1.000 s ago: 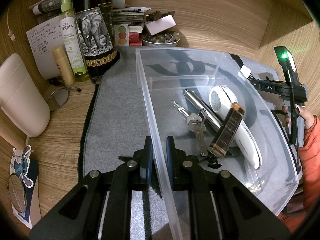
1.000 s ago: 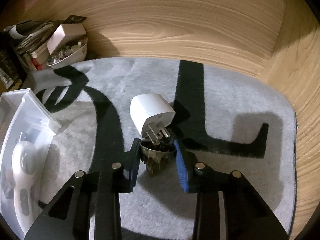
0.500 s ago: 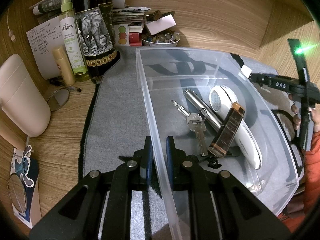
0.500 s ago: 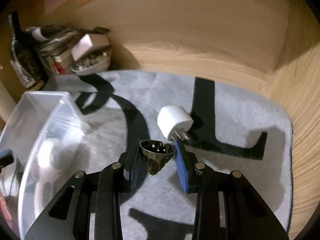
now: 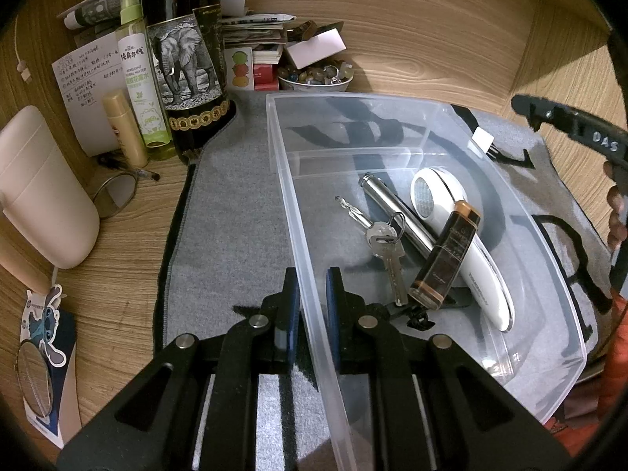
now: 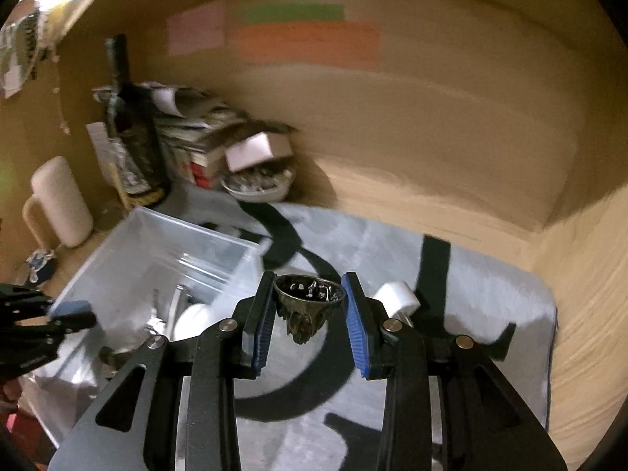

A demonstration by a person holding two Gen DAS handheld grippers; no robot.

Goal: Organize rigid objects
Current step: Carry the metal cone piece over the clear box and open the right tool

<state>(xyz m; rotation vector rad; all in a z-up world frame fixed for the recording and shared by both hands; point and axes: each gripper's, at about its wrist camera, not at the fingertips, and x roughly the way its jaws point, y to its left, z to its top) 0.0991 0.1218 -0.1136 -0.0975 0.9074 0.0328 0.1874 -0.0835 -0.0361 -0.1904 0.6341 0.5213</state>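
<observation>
My left gripper (image 5: pixel 312 298) is shut on the left wall of a clear plastic bin (image 5: pixel 282 165) that stands on the grey mat. Inside the bin lie a set of keys (image 5: pixel 382 241), a silver pen light (image 5: pixel 392 208), a white lint shaver (image 5: pixel 459 235) and a brown-black lighter (image 5: pixel 447 255). My right gripper (image 6: pixel 308 304) is shut on a small dark metal cup-shaped ornament (image 6: pixel 308 306), held in the air right of the bin (image 6: pixel 157 243). A white plug adapter (image 6: pixel 398 296) lies on the mat behind the right finger.
A dark elephant-label bottle (image 5: pixel 184 51), a green spray bottle (image 5: pixel 139 74), a small tan bottle (image 5: pixel 125 129), papers and a bowl of trinkets (image 5: pixel 314 76) crowd the back left. A cream container (image 5: pixel 43 188) stands at left. Wooden walls enclose the back and right.
My right gripper has risen off the mat with the metal ornament and swung left toward the bin; the white adapter stays on the mat. The left gripper has kept still on the bin wall.
</observation>
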